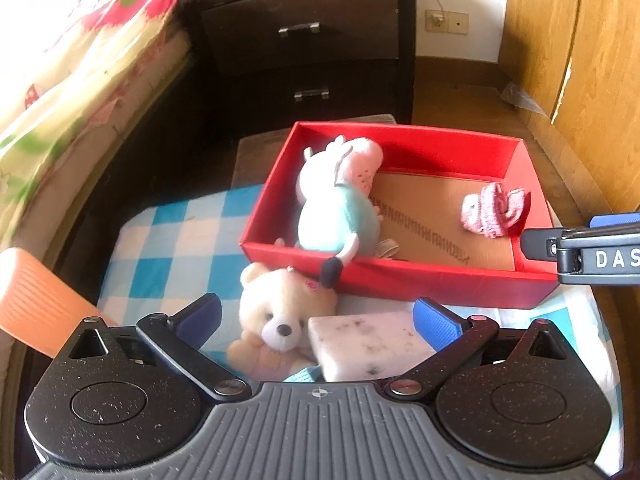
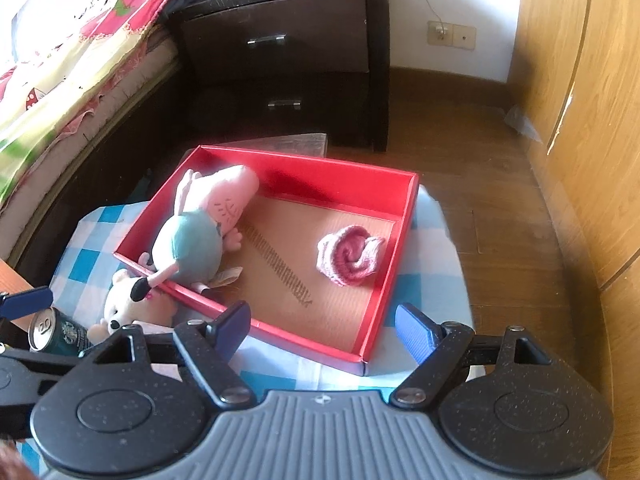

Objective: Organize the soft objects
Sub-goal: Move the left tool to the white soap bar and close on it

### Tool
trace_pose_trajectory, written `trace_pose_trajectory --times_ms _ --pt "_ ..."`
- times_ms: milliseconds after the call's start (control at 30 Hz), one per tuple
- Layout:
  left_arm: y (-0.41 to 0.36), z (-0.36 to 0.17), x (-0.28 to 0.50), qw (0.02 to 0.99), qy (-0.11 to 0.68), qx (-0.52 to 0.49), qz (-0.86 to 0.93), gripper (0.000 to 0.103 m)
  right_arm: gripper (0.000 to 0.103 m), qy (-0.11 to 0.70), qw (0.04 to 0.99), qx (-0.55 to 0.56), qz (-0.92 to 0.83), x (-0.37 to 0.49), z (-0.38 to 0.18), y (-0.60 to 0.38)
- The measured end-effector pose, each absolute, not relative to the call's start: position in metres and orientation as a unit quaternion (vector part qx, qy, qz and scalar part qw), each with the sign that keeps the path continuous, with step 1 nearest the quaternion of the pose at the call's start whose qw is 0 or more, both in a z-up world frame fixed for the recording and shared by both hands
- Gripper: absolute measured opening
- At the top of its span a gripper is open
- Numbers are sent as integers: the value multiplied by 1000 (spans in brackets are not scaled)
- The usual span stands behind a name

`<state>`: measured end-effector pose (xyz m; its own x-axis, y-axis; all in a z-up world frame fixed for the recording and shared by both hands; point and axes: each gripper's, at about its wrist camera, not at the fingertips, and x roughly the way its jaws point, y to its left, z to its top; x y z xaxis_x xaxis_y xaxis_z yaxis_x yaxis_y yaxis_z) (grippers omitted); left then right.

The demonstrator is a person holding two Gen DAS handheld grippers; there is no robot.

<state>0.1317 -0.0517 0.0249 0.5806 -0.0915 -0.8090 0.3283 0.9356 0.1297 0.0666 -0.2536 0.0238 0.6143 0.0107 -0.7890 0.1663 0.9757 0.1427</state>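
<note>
Teddy bear (image 1: 276,316), cream, beside red box (image 1: 400,280)

Two near downward views (shared red box (image 1: 400,280))

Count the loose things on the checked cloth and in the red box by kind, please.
Plush toys: 2, pig and bear
Rolled socks: 1
Sponges: 1
Cans: 1
Total: 5

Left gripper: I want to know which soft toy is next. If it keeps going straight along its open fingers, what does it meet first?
Most likely the cream teddy bear lying between the open left gripper fingers, with the speckled sponge block close beside it; depth is unclear.
</note>
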Motion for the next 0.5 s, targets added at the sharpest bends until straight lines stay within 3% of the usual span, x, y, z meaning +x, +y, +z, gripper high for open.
trace_pose_trajectory --times_ms 500 --pt "-62 -9 135 830 512 130 -177 98 59 456 886 78 -30 58 19 -237"
